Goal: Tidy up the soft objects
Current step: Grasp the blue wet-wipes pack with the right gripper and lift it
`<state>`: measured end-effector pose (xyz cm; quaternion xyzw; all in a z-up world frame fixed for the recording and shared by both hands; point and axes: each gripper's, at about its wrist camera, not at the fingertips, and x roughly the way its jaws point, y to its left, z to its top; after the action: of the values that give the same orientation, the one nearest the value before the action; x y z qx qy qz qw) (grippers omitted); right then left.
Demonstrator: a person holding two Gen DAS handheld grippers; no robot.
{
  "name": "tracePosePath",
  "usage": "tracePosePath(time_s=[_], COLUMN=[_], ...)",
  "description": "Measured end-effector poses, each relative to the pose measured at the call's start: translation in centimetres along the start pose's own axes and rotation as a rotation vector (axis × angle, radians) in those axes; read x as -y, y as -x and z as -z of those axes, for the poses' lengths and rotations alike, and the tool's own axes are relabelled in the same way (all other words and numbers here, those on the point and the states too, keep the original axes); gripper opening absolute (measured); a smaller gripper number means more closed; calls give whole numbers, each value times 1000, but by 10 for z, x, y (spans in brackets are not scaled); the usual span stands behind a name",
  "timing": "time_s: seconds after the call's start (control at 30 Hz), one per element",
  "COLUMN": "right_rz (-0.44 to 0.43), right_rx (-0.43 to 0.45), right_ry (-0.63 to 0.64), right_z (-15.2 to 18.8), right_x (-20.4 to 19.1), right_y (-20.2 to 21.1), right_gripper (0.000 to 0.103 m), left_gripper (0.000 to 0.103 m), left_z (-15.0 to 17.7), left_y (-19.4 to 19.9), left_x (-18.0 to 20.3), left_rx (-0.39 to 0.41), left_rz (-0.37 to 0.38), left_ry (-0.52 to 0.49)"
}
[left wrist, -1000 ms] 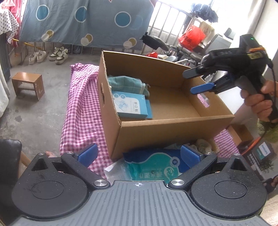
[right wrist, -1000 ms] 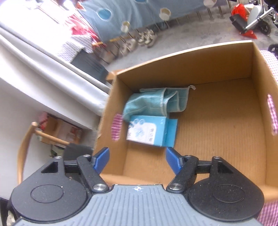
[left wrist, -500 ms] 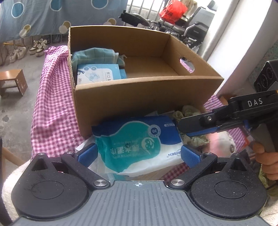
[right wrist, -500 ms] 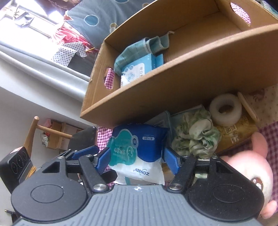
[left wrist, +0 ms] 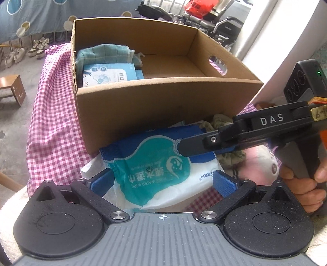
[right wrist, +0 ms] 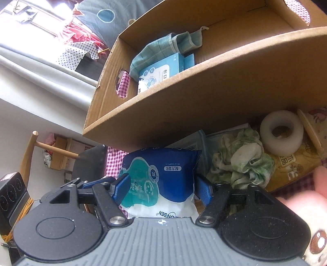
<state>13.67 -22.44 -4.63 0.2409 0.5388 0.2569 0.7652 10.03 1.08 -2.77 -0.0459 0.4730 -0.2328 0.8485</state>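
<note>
Right hand-held gripper (right wrist: 162, 191) is pinching the wet wipes pack (right wrist: 163, 180), just near of the cardboard box (left wrist: 163, 106). Left hand-held gripper (left wrist: 163, 181) is spread wide around the pack, not touching it.

A plain brown cardboard box (left wrist: 163, 106) is shown on a cloth checked in magenta and white (left wrist: 55, 131). Inside the box, a teal towel (left wrist: 104, 55) with a faint grid and a light blue and white packet (left wrist: 108, 74) are seen. The wet-wipe pack (left wrist: 155, 163) is printed in dark blue, teal and white. A green-and-white mottled rag (right wrist: 241, 159), a translucent white tape roll (right wrist: 281, 133) and a pink plush toy (right wrist: 310, 204) are visible beside it. Both grippers are black with blue finger pads (right wrist: 122, 189), on a ribbed grey base. A grey-blue sheet with blue and cream circles (left wrist: 30, 18) is hung behind.
</note>
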Motion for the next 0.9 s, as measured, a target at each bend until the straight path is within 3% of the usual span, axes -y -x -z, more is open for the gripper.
tracePosePath(time_s=[0.1, 0.23, 0.53, 0.73, 0.9], right_rz=[14, 40, 80, 92, 72], right_rx=[0, -1, 20, 50, 71], right_ry=[15, 37, 96, 139, 152], right_z=[3, 3, 7, 18, 23], right_x=[-2, -6, -12, -18, -25], right_y=[-1, -5, -11, -6, 4], right_gripper=[71, 71, 76, 60, 58], left_gripper=[102, 102, 102, 102, 102], left_z=[4, 3, -1, 5, 8], left_y=[2, -7, -22, -16, 1], left_x=[-4, -5, 9, 14, 19], left_rx=[-5, -10, -24, -19, 15], left_rz=[26, -20, -40, -47, -43], left_ry=[19, 4, -64, -47, -36])
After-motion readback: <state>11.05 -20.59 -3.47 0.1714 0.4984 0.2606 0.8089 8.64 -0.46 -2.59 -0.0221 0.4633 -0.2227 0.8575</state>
